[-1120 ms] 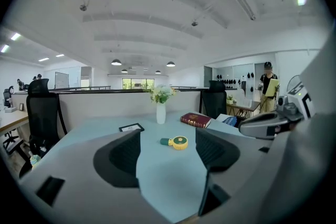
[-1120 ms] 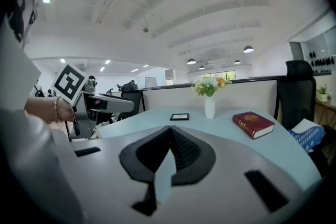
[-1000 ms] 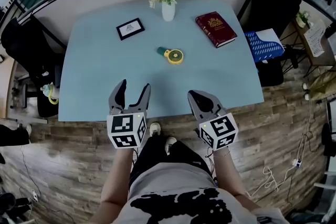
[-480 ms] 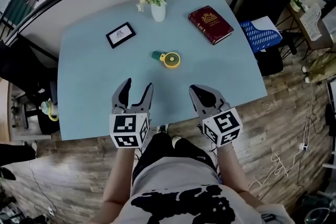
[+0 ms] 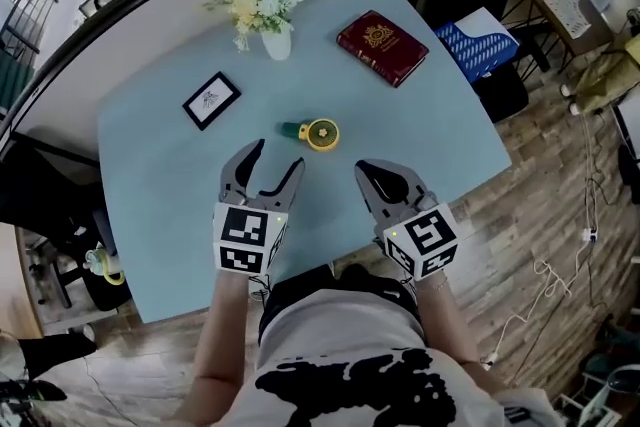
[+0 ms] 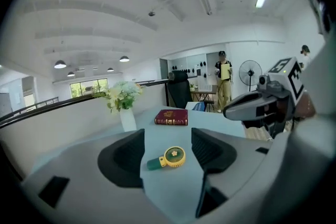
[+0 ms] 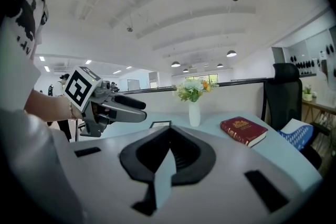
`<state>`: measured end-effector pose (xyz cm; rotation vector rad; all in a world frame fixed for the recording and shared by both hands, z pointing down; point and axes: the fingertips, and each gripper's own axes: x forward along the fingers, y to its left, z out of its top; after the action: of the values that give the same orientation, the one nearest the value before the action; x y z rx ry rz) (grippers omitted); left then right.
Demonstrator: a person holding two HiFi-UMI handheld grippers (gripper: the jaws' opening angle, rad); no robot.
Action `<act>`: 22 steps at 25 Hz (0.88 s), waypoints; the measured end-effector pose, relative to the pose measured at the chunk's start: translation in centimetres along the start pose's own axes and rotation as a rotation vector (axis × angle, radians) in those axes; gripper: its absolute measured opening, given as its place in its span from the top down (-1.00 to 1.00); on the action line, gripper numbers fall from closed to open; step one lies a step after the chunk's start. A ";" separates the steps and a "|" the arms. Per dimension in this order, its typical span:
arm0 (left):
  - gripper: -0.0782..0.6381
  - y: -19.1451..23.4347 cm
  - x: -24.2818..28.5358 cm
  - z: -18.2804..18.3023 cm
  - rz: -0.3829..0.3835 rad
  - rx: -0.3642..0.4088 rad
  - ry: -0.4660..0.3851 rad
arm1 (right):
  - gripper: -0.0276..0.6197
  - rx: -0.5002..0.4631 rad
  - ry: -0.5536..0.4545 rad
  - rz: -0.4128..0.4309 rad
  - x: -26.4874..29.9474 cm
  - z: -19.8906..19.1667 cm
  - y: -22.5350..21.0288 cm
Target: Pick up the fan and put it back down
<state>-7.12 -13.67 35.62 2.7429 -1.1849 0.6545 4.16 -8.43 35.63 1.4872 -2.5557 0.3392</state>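
A small yellow hand fan with a green handle lies flat in the middle of the pale blue table. My left gripper hovers just short of it, jaws open and empty. In the left gripper view the fan lies on the table between and beyond the two dark pads. My right gripper hangs over the table to the right of the fan, a little nearer the front edge, with its jaws shut on nothing. The right gripper view shows its closed tips and, at the left, the left gripper.
A white vase of flowers stands at the table's far side. A red book lies at the far right, a small black picture frame at the far left. A blue patterned thing rests beyond the right edge.
Both grippers have moved forward from the table's front edge out over the table. The left one has come close to the fan. The fan has not moved.
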 end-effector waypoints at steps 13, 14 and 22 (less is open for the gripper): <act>-0.06 1.6 3.3 -2.3 -0.200 0.387 0.128 | 0.90 0.078 0.065 -0.090 1.8 -3.1 -0.8; -0.06 1.7 3.5 -2.6 -0.222 0.419 0.141 | 0.90 0.083 0.071 -0.094 2.0 -3.3 -0.9; -0.06 2.5 4.5 -4.4 -0.340 0.486 0.180 | 0.90 0.106 0.102 -0.108 3.7 -4.5 -0.8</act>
<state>-7.73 -17.44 41.24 3.0630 -0.5531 1.2429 3.14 -10.69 40.95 1.5934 -2.4014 0.5288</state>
